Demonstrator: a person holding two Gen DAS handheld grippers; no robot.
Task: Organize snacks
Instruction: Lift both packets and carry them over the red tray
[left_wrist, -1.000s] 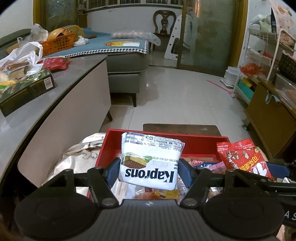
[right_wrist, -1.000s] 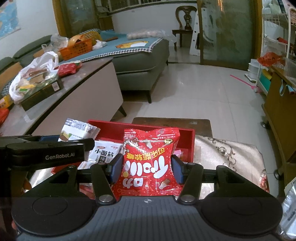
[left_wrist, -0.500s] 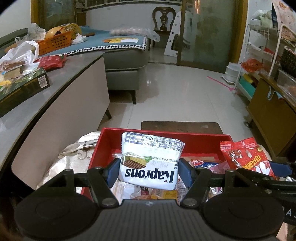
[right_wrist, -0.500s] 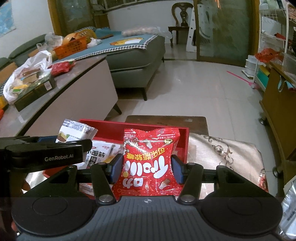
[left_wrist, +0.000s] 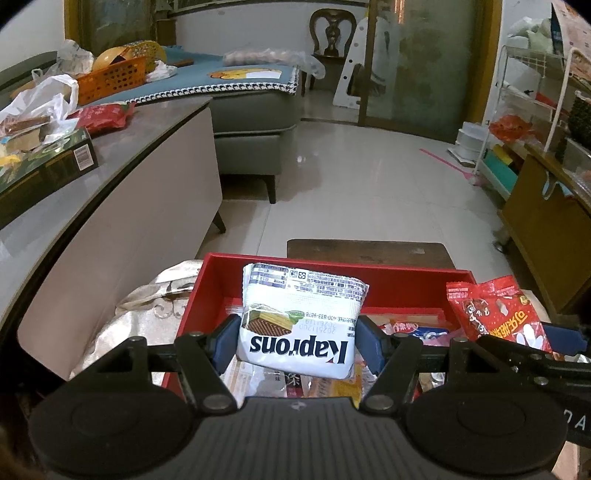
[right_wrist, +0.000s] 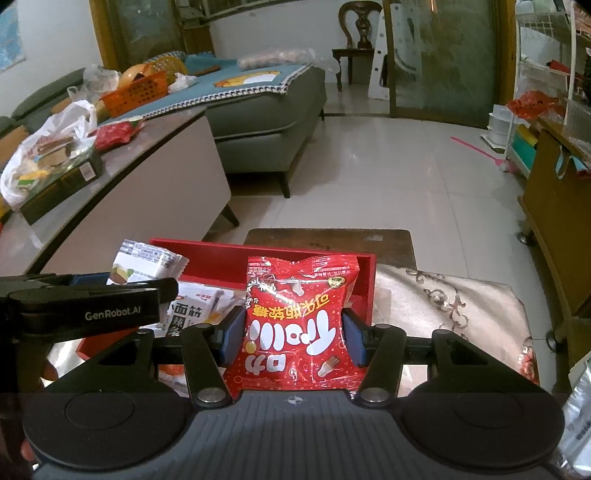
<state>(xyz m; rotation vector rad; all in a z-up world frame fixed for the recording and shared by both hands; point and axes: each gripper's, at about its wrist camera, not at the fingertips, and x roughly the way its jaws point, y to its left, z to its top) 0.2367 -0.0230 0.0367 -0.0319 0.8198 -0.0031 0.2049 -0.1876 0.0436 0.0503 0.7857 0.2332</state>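
My left gripper (left_wrist: 295, 341) is shut on a white Kaprons wafer pack (left_wrist: 299, 317), held above the red box (left_wrist: 332, 267). My right gripper (right_wrist: 291, 334) is shut on a red candy bag (right_wrist: 295, 325), also over the red box (right_wrist: 210, 254). In the left wrist view the red candy bag (left_wrist: 498, 314) shows at the right. In the right wrist view the wafer pack (right_wrist: 144, 262) and the left gripper's black body (right_wrist: 88, 310) show at the left. Several snack packets (left_wrist: 406, 328) lie inside the box.
The red box rests on a patterned cloth (right_wrist: 443, 306) over a low table, with a dark wooden stool (right_wrist: 328, 240) behind it. A grey counter (left_wrist: 122, 147) with bags and a green carton (left_wrist: 44, 170) runs along the left. A wooden cabinet (right_wrist: 554, 206) stands at the right.
Both grippers keep their packs. The view has shifted slightly, with the box and the room sitting a little differently in frame; nothing was let go or picked up.
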